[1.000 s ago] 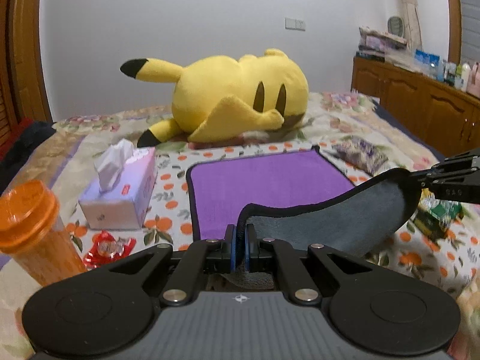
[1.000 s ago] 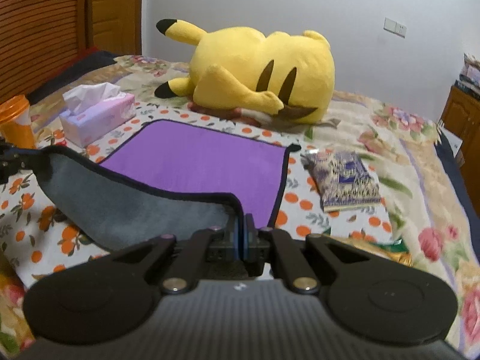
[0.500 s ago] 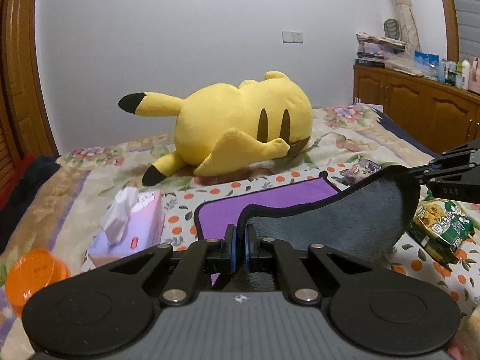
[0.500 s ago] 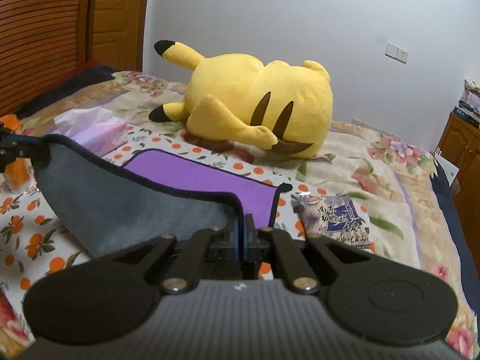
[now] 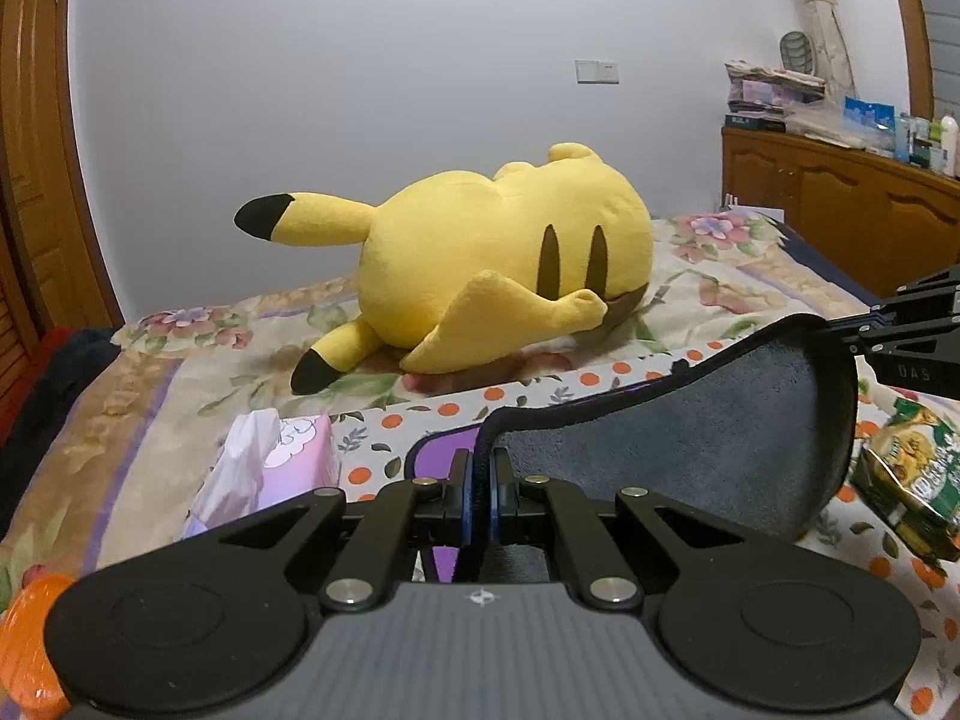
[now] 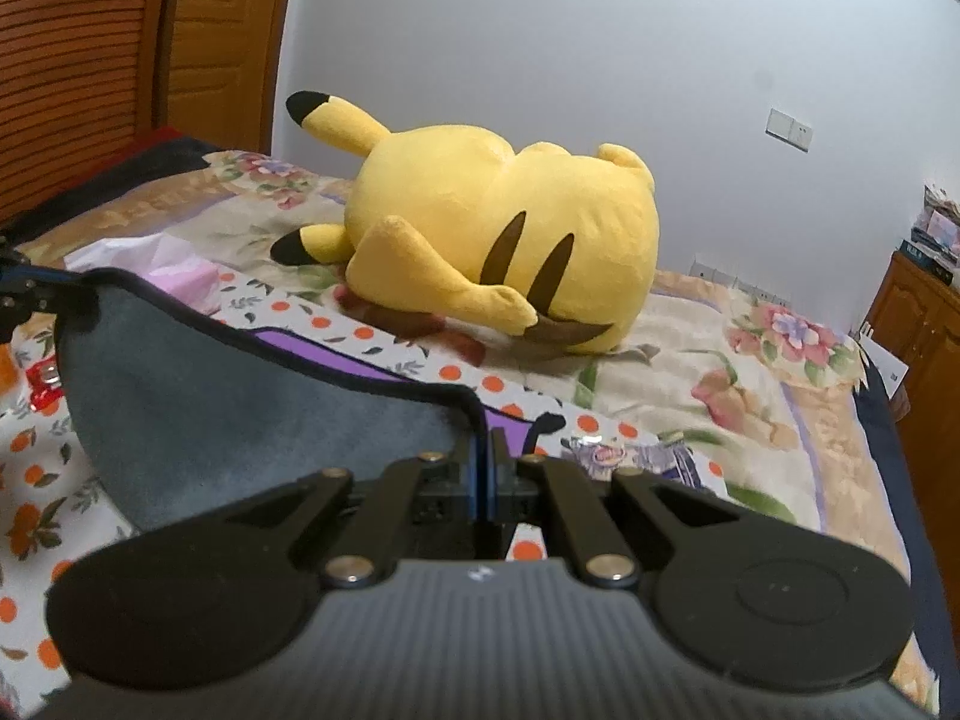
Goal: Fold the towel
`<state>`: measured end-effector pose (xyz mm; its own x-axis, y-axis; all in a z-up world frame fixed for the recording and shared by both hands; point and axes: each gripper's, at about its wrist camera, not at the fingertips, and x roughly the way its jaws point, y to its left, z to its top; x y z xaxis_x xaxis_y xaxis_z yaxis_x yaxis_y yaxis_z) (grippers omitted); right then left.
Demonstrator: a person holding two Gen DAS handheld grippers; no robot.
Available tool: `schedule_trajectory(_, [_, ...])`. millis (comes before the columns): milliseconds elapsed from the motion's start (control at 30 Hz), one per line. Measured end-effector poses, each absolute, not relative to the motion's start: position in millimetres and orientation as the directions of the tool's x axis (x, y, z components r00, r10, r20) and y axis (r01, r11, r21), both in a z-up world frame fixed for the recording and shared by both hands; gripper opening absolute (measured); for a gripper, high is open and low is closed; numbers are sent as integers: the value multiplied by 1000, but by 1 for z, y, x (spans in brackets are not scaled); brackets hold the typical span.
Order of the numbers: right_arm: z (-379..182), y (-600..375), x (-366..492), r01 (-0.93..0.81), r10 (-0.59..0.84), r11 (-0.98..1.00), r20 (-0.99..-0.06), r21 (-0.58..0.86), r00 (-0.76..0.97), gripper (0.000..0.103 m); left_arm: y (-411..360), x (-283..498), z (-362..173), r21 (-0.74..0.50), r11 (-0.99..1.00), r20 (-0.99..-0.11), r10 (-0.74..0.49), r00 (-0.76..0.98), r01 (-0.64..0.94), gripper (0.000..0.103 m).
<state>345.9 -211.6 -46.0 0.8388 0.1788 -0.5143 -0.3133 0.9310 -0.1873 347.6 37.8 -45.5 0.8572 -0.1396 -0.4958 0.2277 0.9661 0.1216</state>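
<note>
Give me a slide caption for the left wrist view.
Left hand-held gripper pinches a lifted towel corner, Pikachu plush on the bed behind.

Plush toy on the bed, tissue box left before it, towel before it, cabinet to its right

My feeds show even, soft indoor light with a cool cast; I can't place its source. The wall ahead of both grippers reads flat grey-white, without glare. Shadows are faint: a soft one lies under the yellow plush. Fisheye bending is strong at the edges, where the door frame curves. The left view is fairly sharp; the right view is softer, and the right gripper body nearest the lens is smeared.
</note>
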Motion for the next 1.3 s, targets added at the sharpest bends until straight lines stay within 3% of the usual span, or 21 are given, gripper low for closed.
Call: schedule_trajectory(1300, [-79,-203,431,-206,85,953,-458,-221,885,3,24,440,-65,240,952,-459,-61,886,189,6])
